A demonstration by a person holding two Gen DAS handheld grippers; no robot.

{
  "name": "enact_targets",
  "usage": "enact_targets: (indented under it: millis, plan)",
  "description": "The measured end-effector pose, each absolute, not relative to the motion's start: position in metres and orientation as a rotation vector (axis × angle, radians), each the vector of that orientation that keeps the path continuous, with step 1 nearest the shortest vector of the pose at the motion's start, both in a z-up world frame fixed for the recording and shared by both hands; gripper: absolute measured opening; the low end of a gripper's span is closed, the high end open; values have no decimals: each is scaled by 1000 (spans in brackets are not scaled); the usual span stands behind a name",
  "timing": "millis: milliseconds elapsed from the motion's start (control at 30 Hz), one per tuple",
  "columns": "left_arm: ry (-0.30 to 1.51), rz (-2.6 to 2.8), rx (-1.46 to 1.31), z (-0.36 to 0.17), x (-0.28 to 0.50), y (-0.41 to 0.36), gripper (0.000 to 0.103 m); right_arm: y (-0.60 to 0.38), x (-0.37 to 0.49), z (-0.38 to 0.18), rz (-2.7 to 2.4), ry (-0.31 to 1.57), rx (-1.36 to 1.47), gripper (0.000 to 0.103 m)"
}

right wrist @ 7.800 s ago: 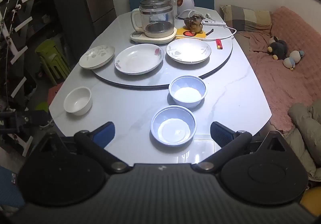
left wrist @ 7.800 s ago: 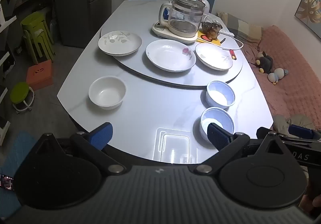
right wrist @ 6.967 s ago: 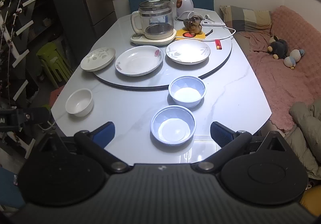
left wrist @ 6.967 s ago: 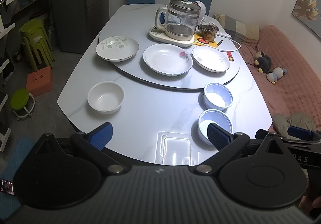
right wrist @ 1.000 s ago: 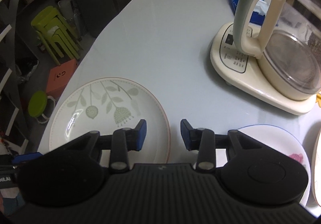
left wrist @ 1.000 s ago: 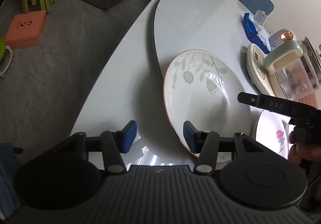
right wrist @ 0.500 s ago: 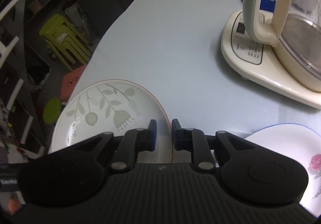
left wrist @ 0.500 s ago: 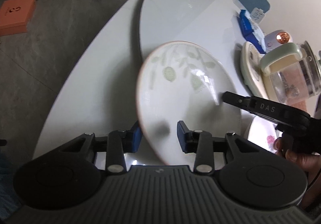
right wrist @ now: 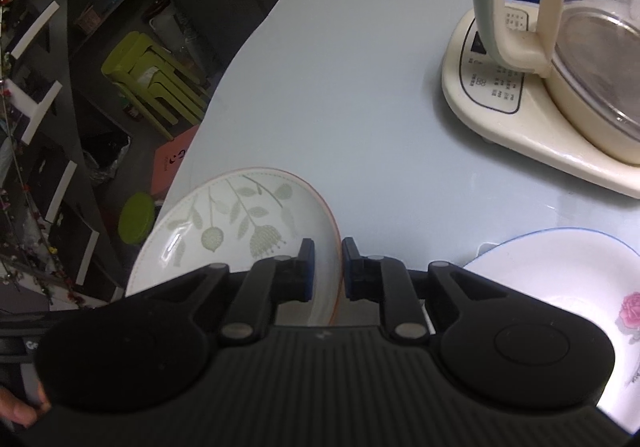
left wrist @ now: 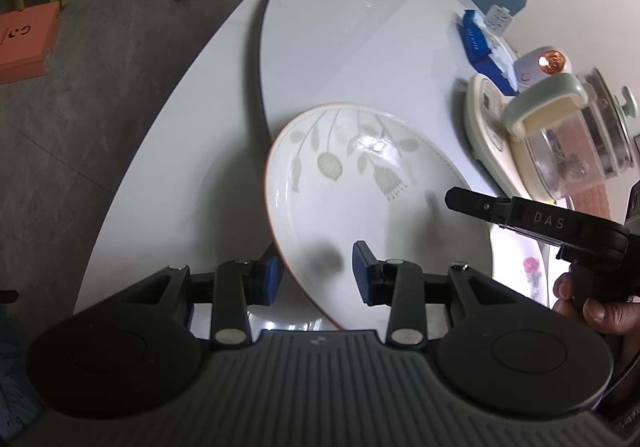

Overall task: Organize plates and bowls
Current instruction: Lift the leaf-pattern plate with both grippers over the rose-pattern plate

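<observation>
The leaf-patterned plate (left wrist: 360, 203) sits tilted above the worktop (left wrist: 352, 39), raised at its near-left edge and pinched from two sides. The left hand-held gripper (left wrist: 316, 271) is closed partway across the plate's near rim, one blue pad under the edge and one on the inner face. The right hand-held gripper (right wrist: 326, 267) is closed almost fully on the opposite rim, the thin lip caught between its pads. The main hazard, as I judge it, is slip: glazed ceramic held only at the lip by small pads could pivot or slide out if either hand lifts faster than the other, and the plate would drop onto the worktop or off its nearby edge to the floor. Unequal pulls could also twist the rim out of one grip. The rose plate (right wrist: 560, 279) and the kettle base (right wrist: 500, 107) lie close on the right, so a careless swing could clip them.
</observation>
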State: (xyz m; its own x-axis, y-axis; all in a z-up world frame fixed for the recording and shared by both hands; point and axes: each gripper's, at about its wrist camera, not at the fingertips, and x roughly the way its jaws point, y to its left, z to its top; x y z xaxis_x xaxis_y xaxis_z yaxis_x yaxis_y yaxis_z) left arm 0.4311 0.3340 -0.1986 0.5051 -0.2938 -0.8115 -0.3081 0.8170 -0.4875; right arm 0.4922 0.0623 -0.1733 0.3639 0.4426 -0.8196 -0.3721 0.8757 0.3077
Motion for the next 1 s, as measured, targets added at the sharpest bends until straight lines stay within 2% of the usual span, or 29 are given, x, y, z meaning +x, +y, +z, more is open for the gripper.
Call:
enact_targets:
  millis: [433, 767, 1000]
  plan:
    - [1085, -119, -648, -172, 425, 313, 42, 23, 470, -142, 475, 1012, 194, 17]
    - [1052, -236, -573, -132, 431, 277, 42, -33, 436, -116, 375, 943, 277, 17]
    - [1058, -280, -535, -124, 431, 240, 42, -70, 412, -112, 306, 924, 294, 17]
